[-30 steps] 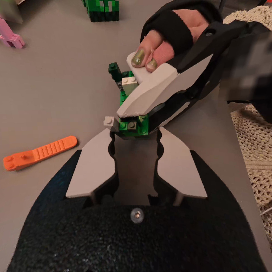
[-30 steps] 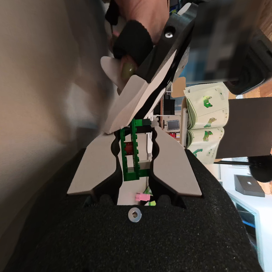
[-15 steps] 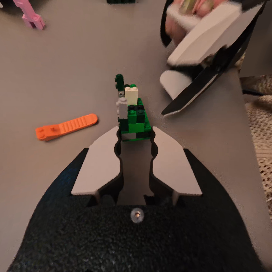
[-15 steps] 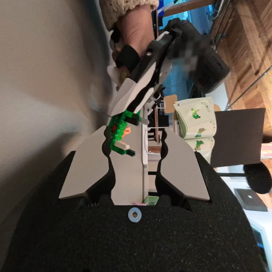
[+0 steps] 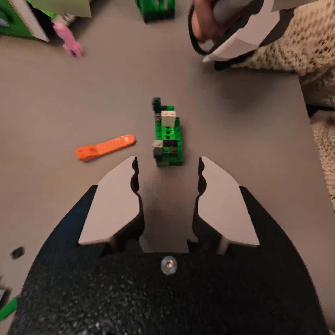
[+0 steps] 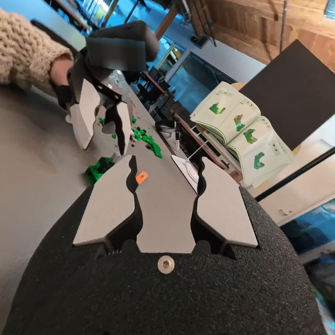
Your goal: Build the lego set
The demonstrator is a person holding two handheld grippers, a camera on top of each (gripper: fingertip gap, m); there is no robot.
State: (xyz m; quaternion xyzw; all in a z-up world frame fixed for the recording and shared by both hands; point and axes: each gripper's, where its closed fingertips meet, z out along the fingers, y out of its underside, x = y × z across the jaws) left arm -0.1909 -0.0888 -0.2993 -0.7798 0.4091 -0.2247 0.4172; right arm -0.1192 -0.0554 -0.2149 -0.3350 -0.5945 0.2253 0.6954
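Observation:
A small green lego build [image 5: 168, 139] with white, grey and dark bricks on it rests on the grey table, free of both grippers. My left gripper [image 5: 167, 159] is open and empty, its tips just short of the build's near end. My right gripper [image 6: 166, 159] is open and empty, raised and tilted. In the right wrist view the build [image 6: 97, 169] lies left of my left finger, under the other gripper [image 6: 103, 143], which is open. In the left wrist view the right gripper [image 5: 233, 45] is at the top right, held by a hand.
An orange brick separator [image 5: 105, 147] lies left of the build. A pink lego piece [image 5: 69, 42] and a green block [image 5: 155, 10] lie at the far edge. Loose green bricks [image 6: 146, 139] are scattered farther along the table. An open instruction booklet [image 6: 241, 130] stands on a holder. The orange brick separator [image 5: 105, 147] is about 6 cm from my left fingertips.
Both grippers have let go of the build and opened. The left gripper has backed away from it. The right gripper has lifted off and swung away to the upper right.

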